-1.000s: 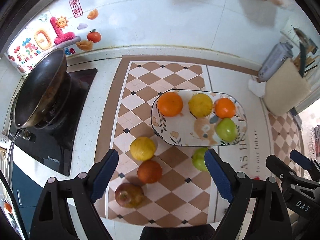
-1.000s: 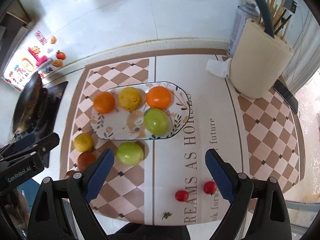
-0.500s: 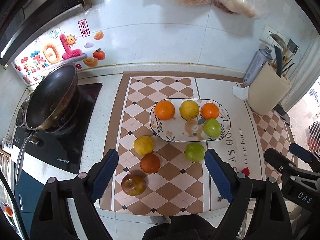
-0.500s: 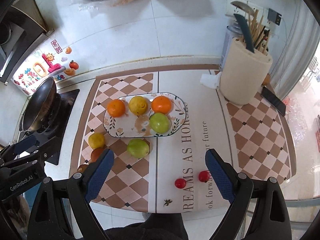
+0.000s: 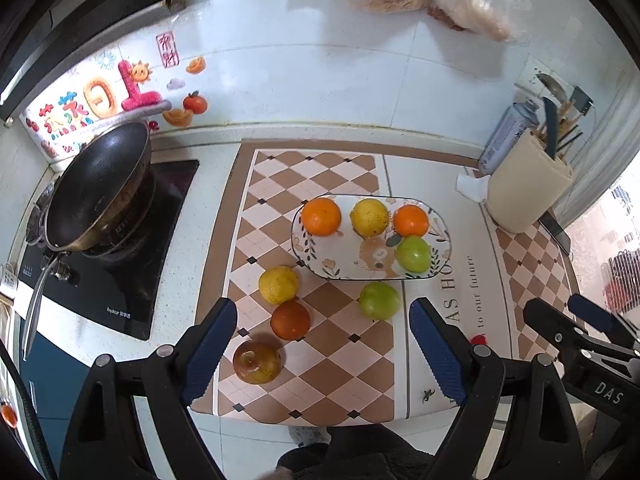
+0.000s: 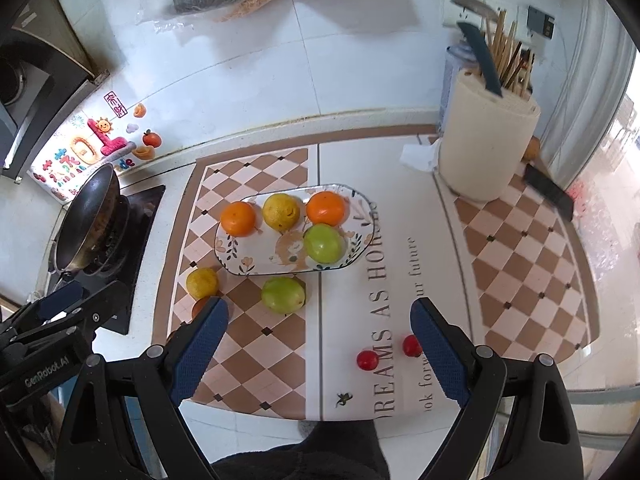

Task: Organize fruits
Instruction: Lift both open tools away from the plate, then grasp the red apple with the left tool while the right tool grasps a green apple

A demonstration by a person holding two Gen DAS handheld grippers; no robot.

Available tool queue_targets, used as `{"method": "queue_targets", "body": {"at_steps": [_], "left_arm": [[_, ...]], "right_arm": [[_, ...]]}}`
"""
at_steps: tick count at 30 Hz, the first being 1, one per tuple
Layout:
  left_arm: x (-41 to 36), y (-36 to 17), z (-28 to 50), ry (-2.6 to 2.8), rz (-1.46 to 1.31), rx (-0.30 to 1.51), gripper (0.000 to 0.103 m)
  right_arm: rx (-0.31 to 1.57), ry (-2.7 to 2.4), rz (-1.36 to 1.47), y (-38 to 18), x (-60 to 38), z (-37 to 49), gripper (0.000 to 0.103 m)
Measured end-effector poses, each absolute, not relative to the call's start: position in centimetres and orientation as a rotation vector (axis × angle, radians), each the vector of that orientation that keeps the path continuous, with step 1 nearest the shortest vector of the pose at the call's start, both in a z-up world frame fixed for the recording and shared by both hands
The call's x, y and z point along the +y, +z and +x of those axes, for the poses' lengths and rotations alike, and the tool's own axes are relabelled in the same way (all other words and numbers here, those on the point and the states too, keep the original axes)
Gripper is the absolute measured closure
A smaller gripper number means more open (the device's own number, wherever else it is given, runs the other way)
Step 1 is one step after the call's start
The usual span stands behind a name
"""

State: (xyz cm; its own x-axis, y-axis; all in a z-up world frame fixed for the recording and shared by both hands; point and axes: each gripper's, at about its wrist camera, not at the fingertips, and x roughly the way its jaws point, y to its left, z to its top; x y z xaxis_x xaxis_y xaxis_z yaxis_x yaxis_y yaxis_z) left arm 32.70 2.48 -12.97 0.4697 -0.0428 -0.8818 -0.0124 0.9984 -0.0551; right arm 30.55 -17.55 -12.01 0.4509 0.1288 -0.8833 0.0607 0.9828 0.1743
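Observation:
A patterned oval plate (image 5: 340, 264) (image 6: 236, 258) holds two oranges, a yellow citrus and a green fruit (image 5: 413, 253). On the mat in front lie a yellow citrus (image 5: 278, 284), a dark orange (image 5: 290, 320), a reddish apple (image 5: 257, 361) and a green fruit (image 5: 379, 300) (image 6: 283, 294). Two cherry tomatoes (image 6: 367, 359) lie at the right. My left gripper (image 5: 322, 340) is open and empty, high above the loose fruit. My right gripper (image 6: 320, 340) is open and empty, high above the mat's front.
A black wok (image 5: 96, 188) sits on a cooktop at the left. A cream utensil holder (image 6: 486, 148) with a knife and chopsticks, a spray can and a crumpled tissue (image 6: 418, 156) stand at the back right. A phone (image 6: 548, 196) lies beside the holder. The counter's front edge is near.
Both grippers have risen and pulled back from the counter, so the plate and fruit look smaller. Both stay open and empty. No fruit has moved.

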Motion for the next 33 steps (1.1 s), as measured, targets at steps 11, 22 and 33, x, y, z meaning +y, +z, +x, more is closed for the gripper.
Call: {"method": "queue_targets", "body": {"at_steps": [11,22,33], "left_arm": [[8.8,-21.0,35.3,0.195,-0.127,1.261,0.002],[12.3,-31.2,34.7,0.283,-0.293,1.530,0.002],[10.2,-35.5,35.1,0.229,-0.226,1.630,0.002]], "right_arm": [[1.309,0.164,0.256,-22.9,-16.0,36.2,0.008],[1.451,0.272,0.089,-33.2,-10.2,42.4,0.009],[1.527,0.316,0.056,-35.8,-8.9,43.1,0.038]]}}
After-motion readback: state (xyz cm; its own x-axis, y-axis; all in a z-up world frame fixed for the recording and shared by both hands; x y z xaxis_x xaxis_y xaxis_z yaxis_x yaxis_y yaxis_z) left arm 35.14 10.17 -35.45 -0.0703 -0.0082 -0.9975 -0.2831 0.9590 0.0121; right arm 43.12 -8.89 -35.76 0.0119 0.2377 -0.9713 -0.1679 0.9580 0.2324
